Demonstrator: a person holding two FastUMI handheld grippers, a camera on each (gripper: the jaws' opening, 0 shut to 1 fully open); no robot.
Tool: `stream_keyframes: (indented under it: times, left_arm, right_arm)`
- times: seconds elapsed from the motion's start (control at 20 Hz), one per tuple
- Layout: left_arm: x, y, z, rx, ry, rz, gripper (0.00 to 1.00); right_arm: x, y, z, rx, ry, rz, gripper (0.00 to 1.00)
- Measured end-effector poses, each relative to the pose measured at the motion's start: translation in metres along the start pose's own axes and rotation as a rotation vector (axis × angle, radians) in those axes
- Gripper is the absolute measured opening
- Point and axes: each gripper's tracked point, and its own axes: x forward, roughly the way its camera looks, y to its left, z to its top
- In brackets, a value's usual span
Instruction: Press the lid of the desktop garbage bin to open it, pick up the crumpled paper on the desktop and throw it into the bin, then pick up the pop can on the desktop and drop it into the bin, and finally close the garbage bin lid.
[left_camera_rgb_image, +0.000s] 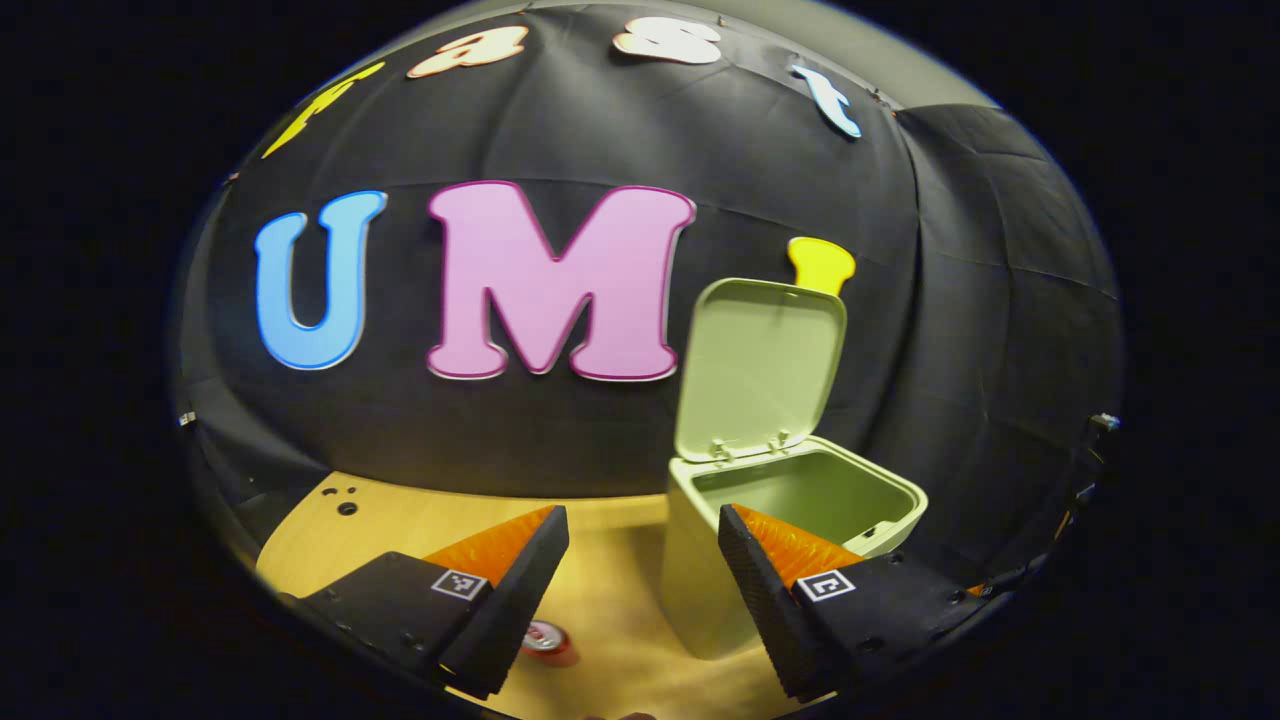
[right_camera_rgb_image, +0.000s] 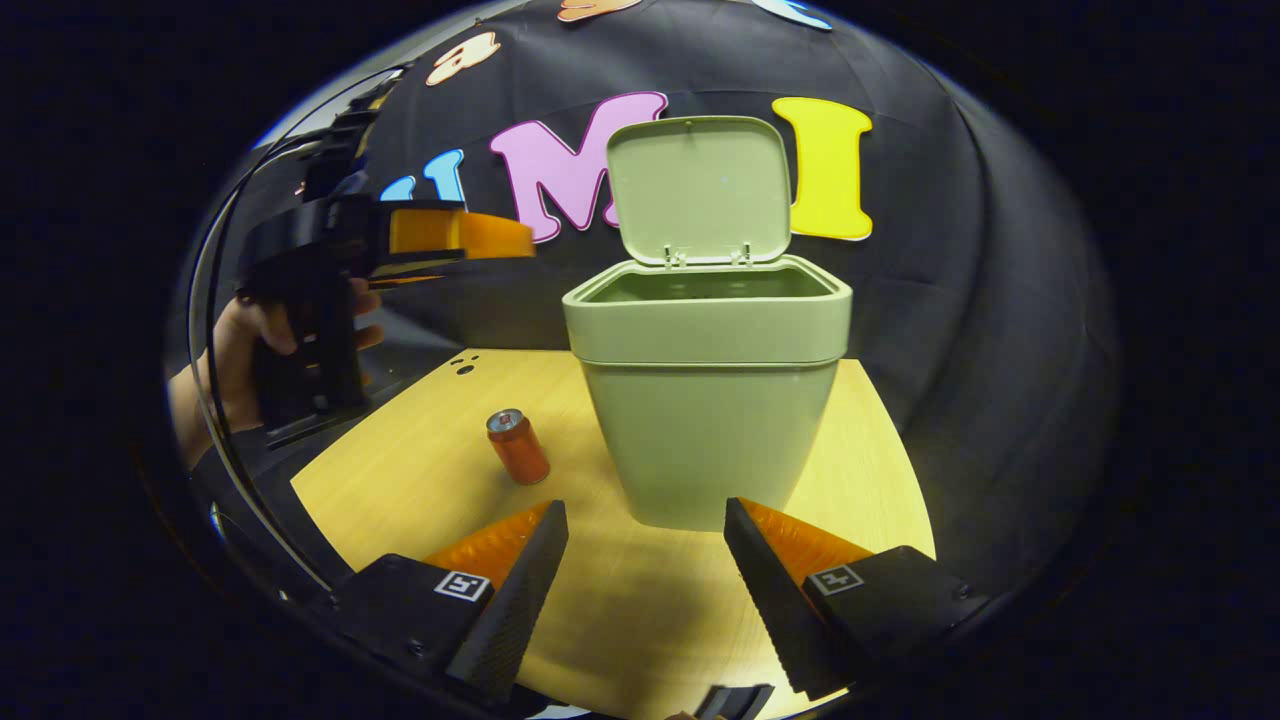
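I can read nothing here: the pop can (right_camera_rgb_image: 518, 446) shows no legible print, and my grippers' square tags carry only patterns.

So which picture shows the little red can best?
The right gripper view. There the small red metal pop can stands upright and whole on the wooden table, left of the green plastic bin. The left gripper view catches just its top, partly behind one of the left gripper's fingers.

Dim booth, bright wooden table (right_camera_rgb_image: 420, 470), soft shadows beneath the jaws, fisheye bending (edges darkest), sharp centre
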Motion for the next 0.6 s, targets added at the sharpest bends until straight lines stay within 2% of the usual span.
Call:
stream_keyframes:
  times: [0.2, 0.4, 0.6]
  left_arm:
    - [-0.033, 0.068, -0.022, -0.007, 0.029, 0.060, 0.97]
    - [-0.061, 0.124, -0.058, -0.023, 0.085, 0.104, 0.96]
    - [-0.087, 0.168, -0.101, -0.090, 0.158, 0.140, 0.96]
  right_arm:
    - [0.018, 0.045, 0.006, 0.032, 0.023, 0.040, 0.99]
    - [0.043, 0.086, 0.003, -0.022, 0.040, 0.054, 0.99]
    - [0.077, 0.127, -0.002, 0.019, 0.062, 0.076, 0.99]
